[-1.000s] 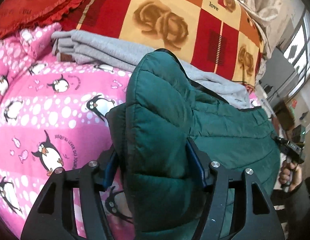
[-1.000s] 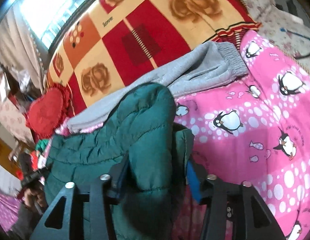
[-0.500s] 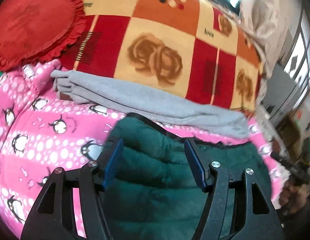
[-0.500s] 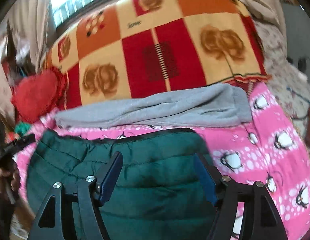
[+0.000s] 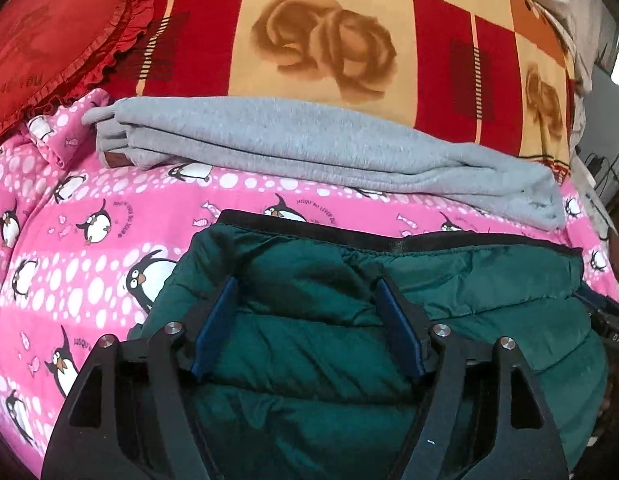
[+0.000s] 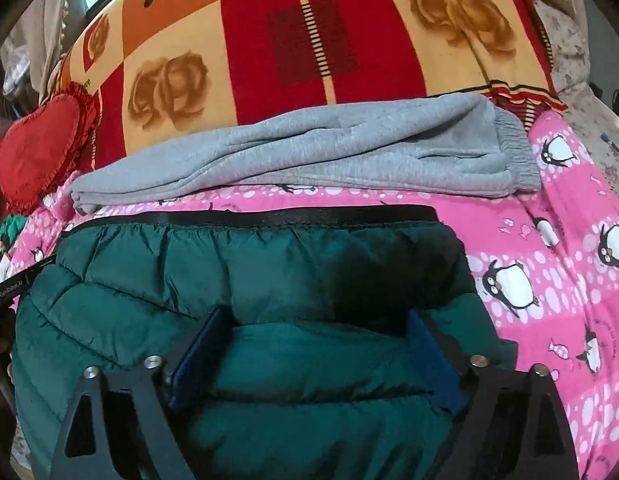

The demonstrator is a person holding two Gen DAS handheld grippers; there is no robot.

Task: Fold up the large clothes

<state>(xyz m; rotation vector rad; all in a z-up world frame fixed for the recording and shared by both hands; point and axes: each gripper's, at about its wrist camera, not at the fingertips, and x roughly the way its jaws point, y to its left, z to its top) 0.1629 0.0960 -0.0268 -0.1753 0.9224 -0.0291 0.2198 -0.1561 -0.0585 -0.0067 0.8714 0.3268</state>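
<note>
Red-and-yellow blanket reads "love"; pink penguin sheet reads "JUSQU'"

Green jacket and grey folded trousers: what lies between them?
Only a bare strip of pink penguin bedsheet separates the green jacket from the grey trousers; both wrist views show it.
</note>
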